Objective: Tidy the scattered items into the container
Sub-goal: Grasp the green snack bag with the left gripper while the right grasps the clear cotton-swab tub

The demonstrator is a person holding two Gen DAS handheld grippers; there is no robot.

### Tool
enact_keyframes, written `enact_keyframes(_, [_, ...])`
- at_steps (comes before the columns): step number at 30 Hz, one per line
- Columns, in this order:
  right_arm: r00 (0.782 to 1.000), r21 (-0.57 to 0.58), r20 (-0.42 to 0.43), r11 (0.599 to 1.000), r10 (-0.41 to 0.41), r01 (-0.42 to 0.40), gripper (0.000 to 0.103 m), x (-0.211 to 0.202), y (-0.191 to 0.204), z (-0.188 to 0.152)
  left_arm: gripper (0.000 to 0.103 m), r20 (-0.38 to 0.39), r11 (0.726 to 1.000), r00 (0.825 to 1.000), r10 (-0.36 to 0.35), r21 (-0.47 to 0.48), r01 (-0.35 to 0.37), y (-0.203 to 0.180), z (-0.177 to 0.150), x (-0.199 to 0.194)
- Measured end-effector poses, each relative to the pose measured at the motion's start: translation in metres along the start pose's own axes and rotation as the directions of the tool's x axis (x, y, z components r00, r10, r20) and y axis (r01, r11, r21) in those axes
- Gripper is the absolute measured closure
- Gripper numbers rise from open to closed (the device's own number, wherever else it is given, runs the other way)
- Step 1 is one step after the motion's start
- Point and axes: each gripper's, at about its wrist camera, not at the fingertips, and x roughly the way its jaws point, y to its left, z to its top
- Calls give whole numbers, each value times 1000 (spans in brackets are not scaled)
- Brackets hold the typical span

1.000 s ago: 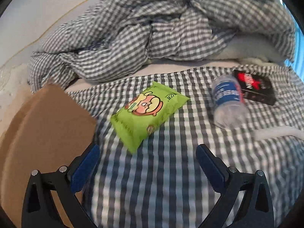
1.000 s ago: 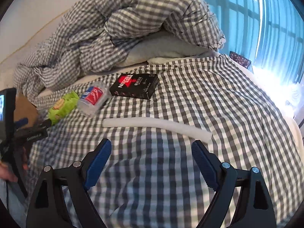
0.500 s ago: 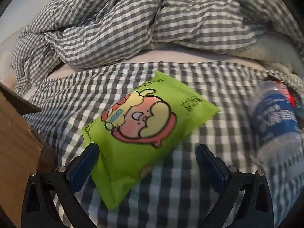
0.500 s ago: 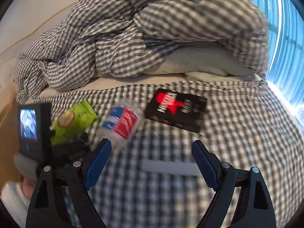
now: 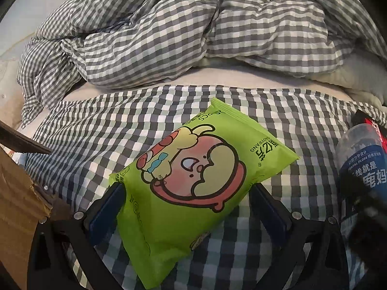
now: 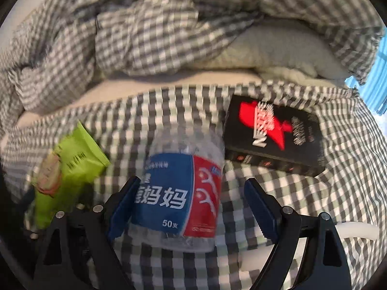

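A: What's on the bed [image 5: 101, 135]?

B: Biggest thing is the crumpled checked duvet [image 5: 193, 31] piled along the far edge. Cardboard box [image 5: 17, 193] sits at the bed's left edge, only a corner of it in my left view.

A: Items?

B: Green snack packet [image 5: 193, 181] lies flat on the checked sheet, near the box. Black box with red print [image 6: 273, 135] is further right, toward the duvet side. Clear floss tub with the blue and red label [image 6: 183, 193] lies on its side between those two, just beside the black box. A white strip [image 6: 358, 232] shows at my right view's lower right edge.

A: Left gripper?

B: My left gripper [image 5: 191, 205] has its fingers spread wide, straddling the near half of the packet. Pads sit at the packet's edges; no squeeze visible.

A: Right?

B: Right gripper [image 6: 191, 207] is spread wide too, floss tub between the fingers. Left pad looks against the tub, right pad stands clear. Picture is blurred.
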Motion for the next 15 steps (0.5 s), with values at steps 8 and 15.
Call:
enact_keyframes(8, [998,48,22,997,64,-65,40,3,-27,-8,11,-11,999,999,-52,-15,52,5,2,2])
enact_keyframes(15, [993,27,80,995,91,-94,42,-39,-39,-19,60,-34,998,998,-59,7,59,11,-9,-30])
